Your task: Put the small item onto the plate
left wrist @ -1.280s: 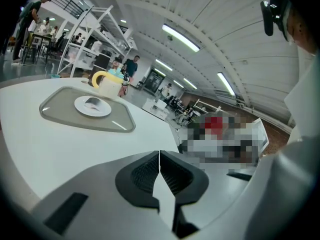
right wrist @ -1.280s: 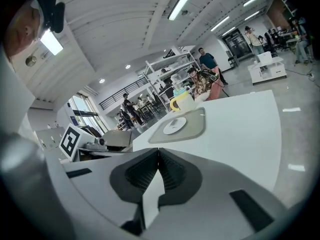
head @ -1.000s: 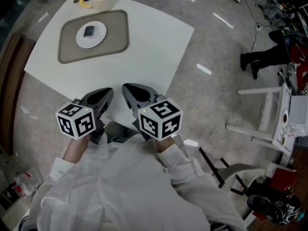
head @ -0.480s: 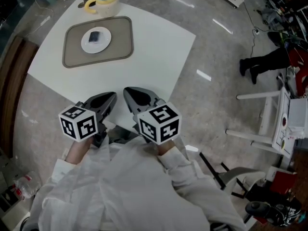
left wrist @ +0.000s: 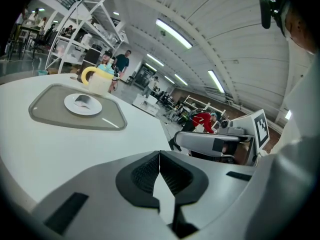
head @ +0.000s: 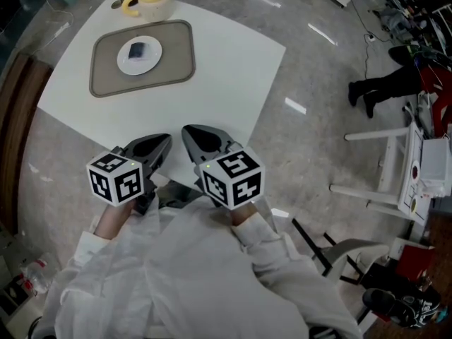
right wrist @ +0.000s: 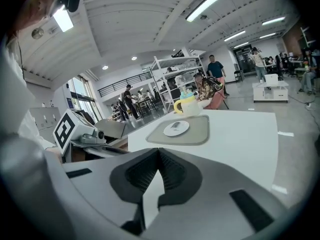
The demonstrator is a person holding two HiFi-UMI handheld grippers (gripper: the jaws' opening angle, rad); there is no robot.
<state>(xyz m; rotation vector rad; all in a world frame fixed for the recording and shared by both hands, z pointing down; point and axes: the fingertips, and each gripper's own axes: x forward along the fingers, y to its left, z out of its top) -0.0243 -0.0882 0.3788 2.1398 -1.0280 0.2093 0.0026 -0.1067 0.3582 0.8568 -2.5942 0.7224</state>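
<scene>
The head view has tilted slightly; the plate [head: 150, 59] and table [head: 226, 69] sit a little lower

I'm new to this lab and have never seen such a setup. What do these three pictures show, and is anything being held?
There is no robot here. A person in white holds a grey two-jaw gripper in each hand, and the marker cubes are part of the grippers. One picture comes from a camera on the person's head, looking down. The other two come from cameras on the left gripper and the right gripper, looking along their jaws. Both are shut and empty. On the white table lies a grey-brown placemat with a round white plate. A small dark item rests on the plate. Behind it stands a cream mug with a yellow handle.
</scene>
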